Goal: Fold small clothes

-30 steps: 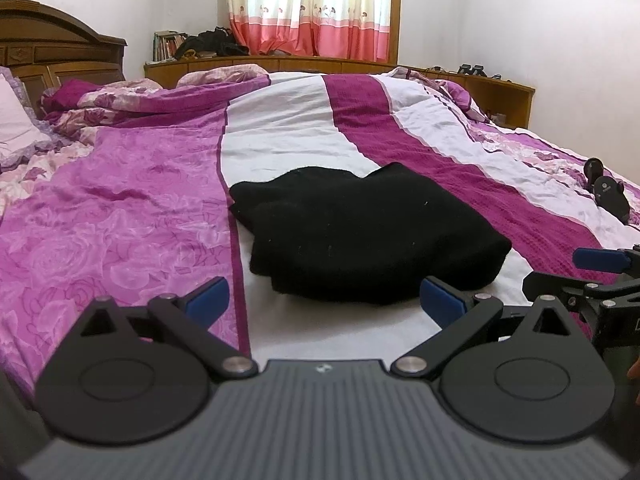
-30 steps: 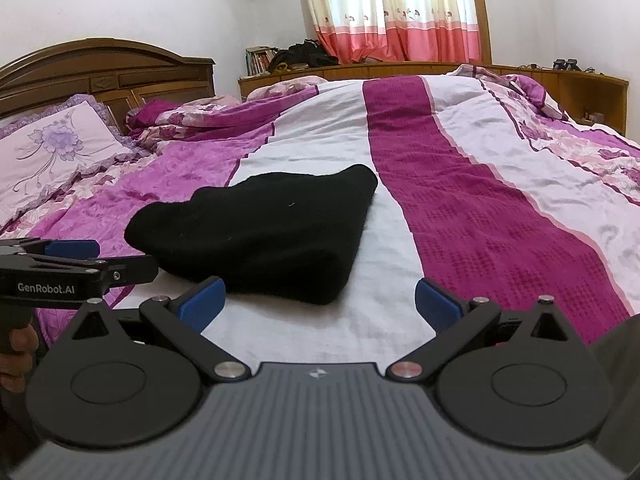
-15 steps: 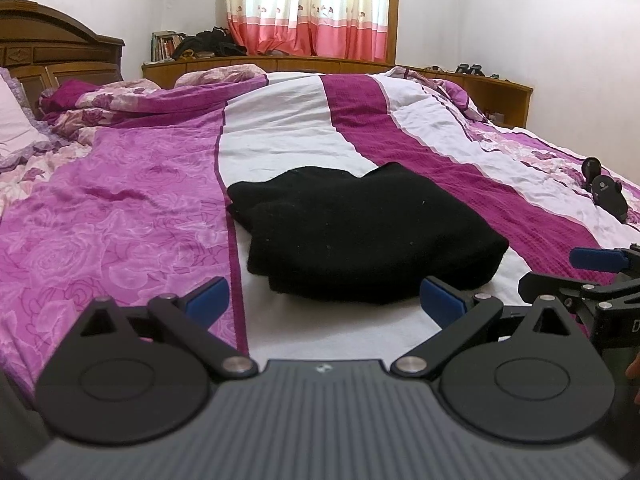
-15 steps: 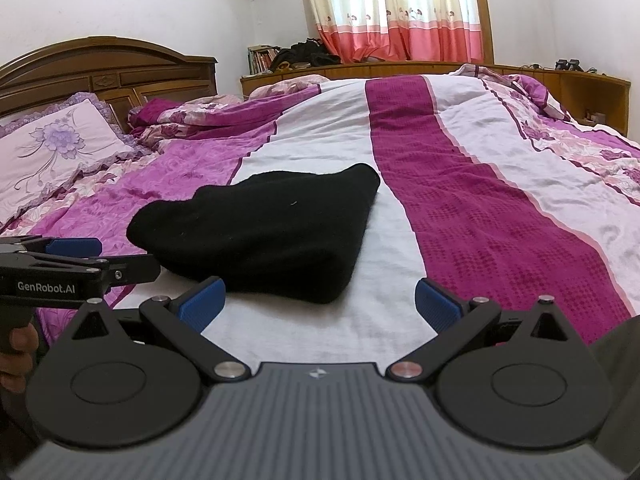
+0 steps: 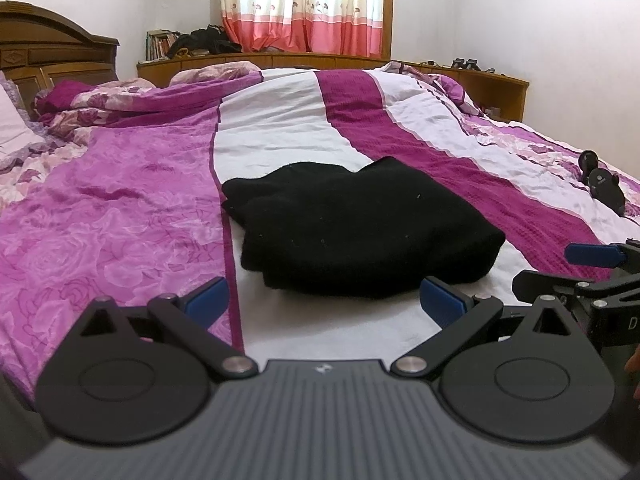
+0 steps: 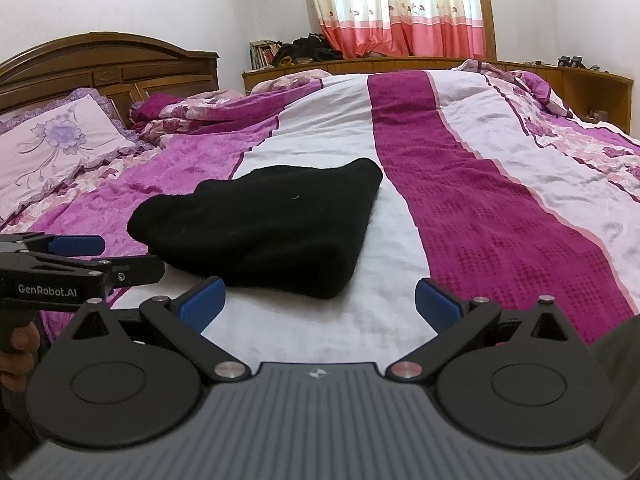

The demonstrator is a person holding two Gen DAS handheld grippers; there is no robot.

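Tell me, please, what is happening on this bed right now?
A person holds two handheld grippers over a bed covered by a purple, white and magenta striped quilt. A black knitted garment lies folded on it, untouched. The left gripper and right gripper both hover open just short of it, holding nothing.

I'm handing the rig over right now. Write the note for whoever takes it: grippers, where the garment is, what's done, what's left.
Left gripper: open, empty, short of the garment.
Right gripper: open, empty, also short of it.
Black garment: lies folded in a compact bundle on the bedspread, mostly on its white stripe, touched by neither gripper.
Done: the fold looks finished, though its edges are a bit uneven.
Left: probably only a tidy-up or moving it aside. No other clothes to fold show on the bed.
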